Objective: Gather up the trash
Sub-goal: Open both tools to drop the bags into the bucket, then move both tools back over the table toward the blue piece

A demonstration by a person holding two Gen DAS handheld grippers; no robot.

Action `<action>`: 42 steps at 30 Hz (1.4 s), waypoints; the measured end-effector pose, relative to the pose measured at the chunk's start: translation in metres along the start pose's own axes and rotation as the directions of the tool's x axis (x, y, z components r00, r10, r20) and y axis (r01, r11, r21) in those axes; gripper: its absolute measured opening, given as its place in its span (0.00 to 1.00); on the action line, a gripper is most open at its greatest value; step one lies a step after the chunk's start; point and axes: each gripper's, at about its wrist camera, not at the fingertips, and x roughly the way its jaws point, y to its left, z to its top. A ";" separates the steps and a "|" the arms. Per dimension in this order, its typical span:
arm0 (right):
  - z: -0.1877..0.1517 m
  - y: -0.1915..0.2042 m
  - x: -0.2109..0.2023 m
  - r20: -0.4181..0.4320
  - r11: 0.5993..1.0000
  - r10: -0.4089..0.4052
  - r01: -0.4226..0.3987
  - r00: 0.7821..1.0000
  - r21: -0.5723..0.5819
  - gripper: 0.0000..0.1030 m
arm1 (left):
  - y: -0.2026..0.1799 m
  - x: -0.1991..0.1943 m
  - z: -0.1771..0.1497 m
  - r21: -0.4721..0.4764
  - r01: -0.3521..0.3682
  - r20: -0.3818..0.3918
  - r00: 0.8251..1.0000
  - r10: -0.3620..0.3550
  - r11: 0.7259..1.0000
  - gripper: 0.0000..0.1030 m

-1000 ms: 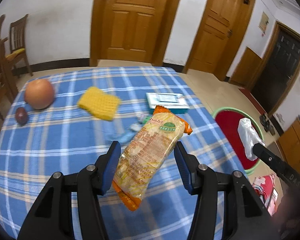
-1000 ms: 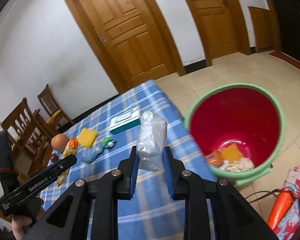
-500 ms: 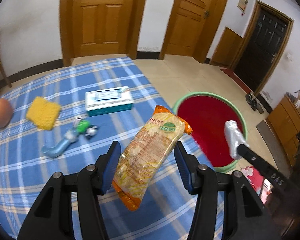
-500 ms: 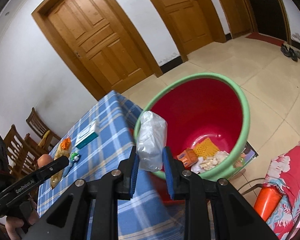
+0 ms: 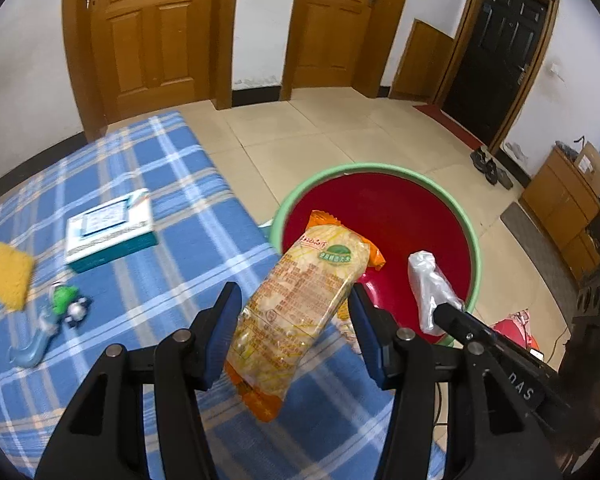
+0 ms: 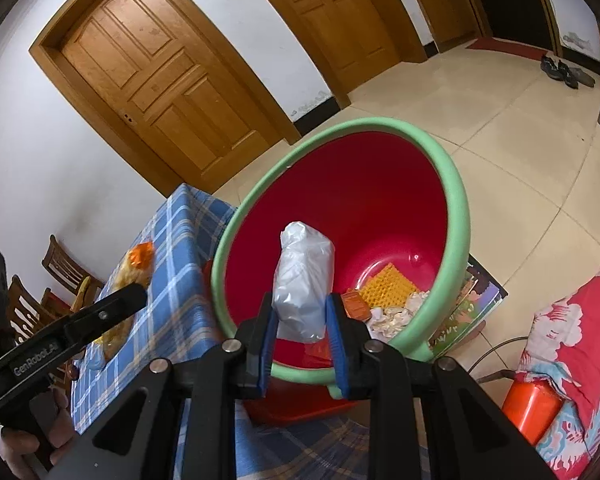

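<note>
Inside red bin (image 6: 380, 208): crumpled paper (image 6: 392, 314), wrappers (image 6: 356, 307).

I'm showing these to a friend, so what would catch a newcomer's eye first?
The big red bin with its green rim, beside the blue plaid table. Next, the right gripper holding a plastic bag over the bin, and the left gripper holding an orange snack pack near its edge.

Orange-ended noodle packet (image 5: 300, 308) and crumpled clear bag (image 6: 304, 284) (both tilted) over red bin (image 6: 456, 216)
</note>
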 end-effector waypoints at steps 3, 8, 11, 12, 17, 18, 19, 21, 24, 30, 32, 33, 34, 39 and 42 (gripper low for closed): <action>0.002 -0.007 0.003 -0.001 1.000 -0.003 0.003 1.000 0.012 0.27 | -0.009 0.012 0.002 0.014 0.017 -0.019 1.000 -0.016 1.000 0.54; 0.005 -0.013 0.004 0.001 0.999 0.006 -0.006 1.000 0.032 0.29 | -0.021 0.025 0.006 0.038 0.032 -0.037 0.999 -0.030 0.999 0.54; 0.005 -0.014 0.005 0.000 0.999 0.012 -0.012 1.000 0.037 0.30 | -0.025 0.027 0.008 0.052 0.045 -0.028 0.999 -0.044 0.998 0.54; 0.005 -0.015 0.005 0.002 0.999 0.011 -0.011 1.000 0.041 0.31 | -0.027 0.028 0.008 0.053 0.044 -0.026 0.999 -0.042 0.998 0.54; 0.005 -0.017 0.002 0.014 0.998 0.009 -0.010 1.000 0.063 0.44 | -0.026 0.026 0.009 0.046 0.037 -0.020 0.999 -0.037 0.998 0.63; 0.006 -0.017 0.001 0.016 0.998 0.007 -0.008 1.000 0.062 0.44 | -0.026 0.025 0.009 0.045 0.032 -0.014 0.999 -0.031 0.998 0.64; 0.005 -0.017 0.001 0.018 0.998 0.007 -0.008 1.000 0.064 0.45 | -0.024 0.024 0.010 0.045 0.028 -0.010 1.000 -0.028 0.999 0.65; 0.005 -0.017 0.000 0.019 0.998 0.006 -0.008 1.000 0.067 0.46 | -0.023 0.021 0.010 0.043 0.029 -0.003 1.000 -0.029 0.999 0.65; 0.005 -0.014 -0.002 0.020 0.998 0.009 -0.010 1.000 0.065 0.48 | -0.019 0.015 0.010 0.038 0.024 0.007 1.000 -0.024 0.999 0.65; 0.004 -0.005 -0.007 0.021 0.999 0.021 -0.022 1.000 0.047 0.51 | -0.003 0.003 0.010 0.007 0.000 0.027 1.000 0.000 1.000 0.65; 0.003 -0.001 -0.010 0.023 0.999 0.022 -0.023 0.999 0.037 0.53 | 0.004 -0.002 0.009 -0.003 -0.014 0.034 0.999 0.014 1.000 0.65; 0.003 0.002 -0.011 0.023 0.999 0.024 -0.025 0.999 0.033 0.53 | 0.009 -0.005 0.008 -0.010 -0.020 0.037 0.999 0.021 1.000 0.65; 0.003 0.003 -0.011 0.022 0.999 0.026 -0.026 0.999 0.030 0.53 | 0.013 -0.006 0.007 -0.016 -0.025 0.038 0.999 0.026 1.000 0.65; -0.001 0.017 -0.015 0.021 0.999 0.035 -0.035 0.999 0.005 0.55 | 0.041 -0.018 0.001 -0.055 -0.069 0.046 0.996 0.072 0.996 0.65; -0.003 0.025 -0.016 0.019 0.999 0.038 -0.038 0.999 -0.009 0.55 | 0.060 -0.024 -0.003 -0.074 -0.105 0.045 0.993 0.108 0.992 0.65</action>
